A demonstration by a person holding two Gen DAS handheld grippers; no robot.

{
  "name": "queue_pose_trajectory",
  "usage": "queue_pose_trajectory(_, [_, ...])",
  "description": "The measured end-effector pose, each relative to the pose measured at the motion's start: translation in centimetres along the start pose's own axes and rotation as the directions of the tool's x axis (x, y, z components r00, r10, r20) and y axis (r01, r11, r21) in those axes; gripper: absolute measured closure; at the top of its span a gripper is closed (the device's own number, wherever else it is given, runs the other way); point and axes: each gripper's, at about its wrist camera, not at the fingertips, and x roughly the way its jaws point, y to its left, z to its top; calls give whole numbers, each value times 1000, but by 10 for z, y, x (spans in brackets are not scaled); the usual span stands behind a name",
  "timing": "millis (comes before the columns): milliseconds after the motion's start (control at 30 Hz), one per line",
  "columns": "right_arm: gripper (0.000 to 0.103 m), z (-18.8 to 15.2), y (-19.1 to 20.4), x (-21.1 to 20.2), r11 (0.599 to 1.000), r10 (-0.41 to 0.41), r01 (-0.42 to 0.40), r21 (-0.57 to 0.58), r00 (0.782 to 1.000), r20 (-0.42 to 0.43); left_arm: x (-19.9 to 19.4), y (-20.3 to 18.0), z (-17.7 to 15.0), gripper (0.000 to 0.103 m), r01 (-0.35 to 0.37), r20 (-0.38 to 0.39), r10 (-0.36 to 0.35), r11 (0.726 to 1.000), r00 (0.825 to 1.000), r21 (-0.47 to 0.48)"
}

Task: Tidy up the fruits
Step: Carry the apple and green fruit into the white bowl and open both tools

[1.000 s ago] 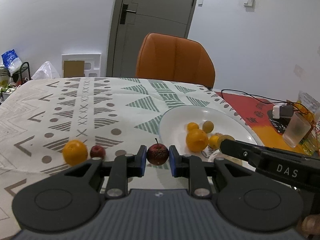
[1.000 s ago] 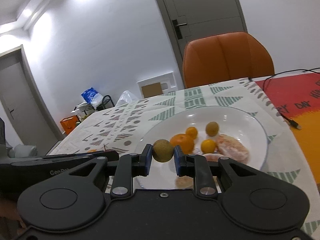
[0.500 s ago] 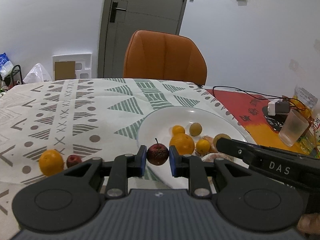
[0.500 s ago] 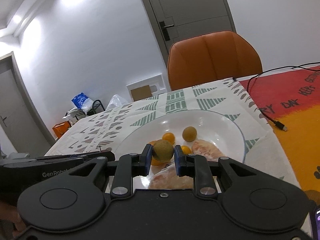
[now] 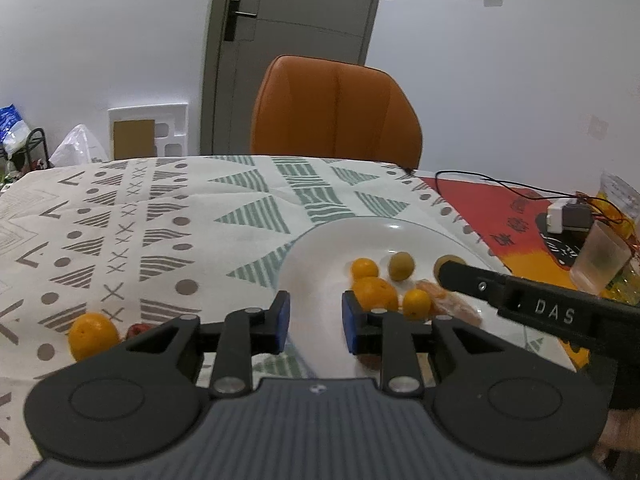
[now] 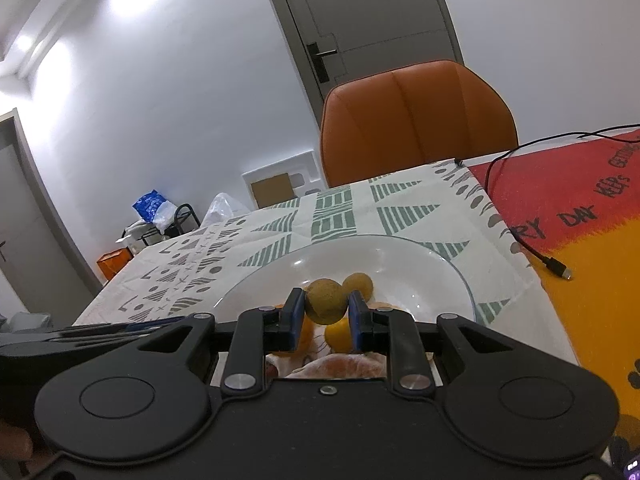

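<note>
On the patterned worktop (image 5: 168, 216), an orange (image 5: 93, 335) and a small red fruit (image 5: 136, 329) lie at far left, just beside each other. The left tool (image 5: 314, 322) hangs over the near rim of the white plate (image 5: 316, 268) with its blue pads spread and nothing between them. On the plate — two oranges (image 5: 374, 292), a kumquat (image 5: 416, 303), a green-brown fruit (image 5: 401, 265) and peeled segments (image 5: 452, 304). Further right, the right tool (image 6: 327, 316) grips a brown-green fruit (image 6: 326, 300) above the plate.
</note>
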Motion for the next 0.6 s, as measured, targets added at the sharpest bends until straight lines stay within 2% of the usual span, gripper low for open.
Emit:
queue_pose_trajectory(233, [80,8,5,11,1000,-6,6,-11,1000,8,-3,19,3,77,-45,0,45,999,999,-20])
queue_pose_trajectory(267, [73,9,5,12,1000,-4,4,-10,1000,15,-4,22,3,75,-50,1,50,998,999,-27])
queue_pose_trajectory(400, [70,8,12,11,999,-3,4,-32,1000,14,-9,33,3,62,-78,5,78,996,997,-48])
queue_pose_trajectory(600, [57,-2,15,3,1000,-14,14,-22,1000,-4,-22,42,2,38,-114,36,116,992,993,-52])
